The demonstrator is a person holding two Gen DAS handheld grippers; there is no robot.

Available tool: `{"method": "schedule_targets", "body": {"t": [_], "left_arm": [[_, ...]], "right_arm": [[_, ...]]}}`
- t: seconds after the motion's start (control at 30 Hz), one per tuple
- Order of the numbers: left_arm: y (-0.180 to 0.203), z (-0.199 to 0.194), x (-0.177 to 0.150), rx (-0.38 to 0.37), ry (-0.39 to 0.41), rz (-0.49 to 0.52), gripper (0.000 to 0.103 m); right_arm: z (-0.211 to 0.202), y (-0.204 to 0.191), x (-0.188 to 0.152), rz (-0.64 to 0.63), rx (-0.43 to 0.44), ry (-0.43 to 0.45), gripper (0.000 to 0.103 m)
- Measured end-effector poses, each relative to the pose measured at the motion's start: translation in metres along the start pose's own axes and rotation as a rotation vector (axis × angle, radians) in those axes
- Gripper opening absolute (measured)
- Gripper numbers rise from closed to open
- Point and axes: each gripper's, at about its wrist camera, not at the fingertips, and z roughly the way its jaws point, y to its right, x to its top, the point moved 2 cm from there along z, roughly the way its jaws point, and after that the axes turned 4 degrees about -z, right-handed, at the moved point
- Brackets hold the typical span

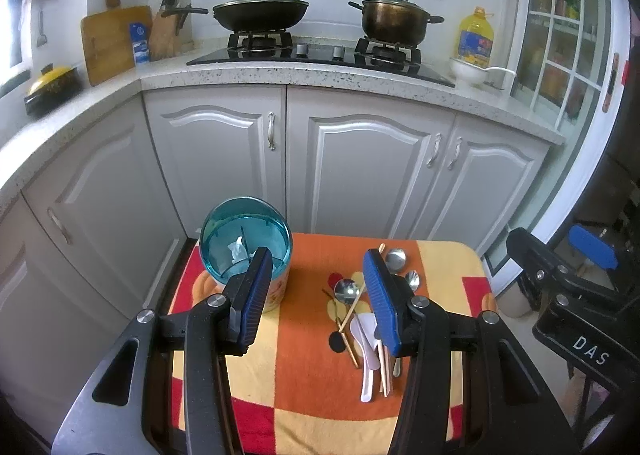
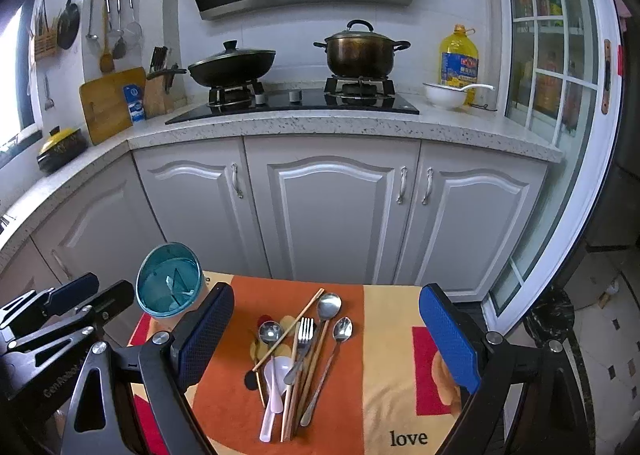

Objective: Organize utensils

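Steel and plastic utensils (image 2: 298, 365) lay heaped mid-table on the orange checked cloth (image 2: 384, 375), between and beyond the right gripper (image 2: 326, 339) jaws, which gaped wide and empty. Counted: three metal spoons, one fork, one white spoon; the chopsticks could not be counted. One teal holder (image 1: 245, 243) stood at the far left corner, just beyond the left gripper (image 1: 318, 287), equally wide and empty.

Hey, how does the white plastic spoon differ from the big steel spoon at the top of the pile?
The white plastic spoon is matte and opaque, while the large shiny steel spoon reflects light. The plastic spoon lies nearest the camera on the pile's left; the steel spoon's bowl reaches farthest toward the cabinets. The plastic handle looks broad and flat, the steel one thin. Both lie loose on the orange patterned cloth, untouched by either gripper.
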Motion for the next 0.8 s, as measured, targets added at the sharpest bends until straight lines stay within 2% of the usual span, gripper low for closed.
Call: {"method": "schedule_targets", "body": {"t": [0.8], "left_arm": [[-0.004,-0.002,-0.001,0.0,-0.006,-0.006,0.047]], "right_arm": [[0.0,-0.011,0.001,-0.016,0.014,-0.01,0.093]]}}
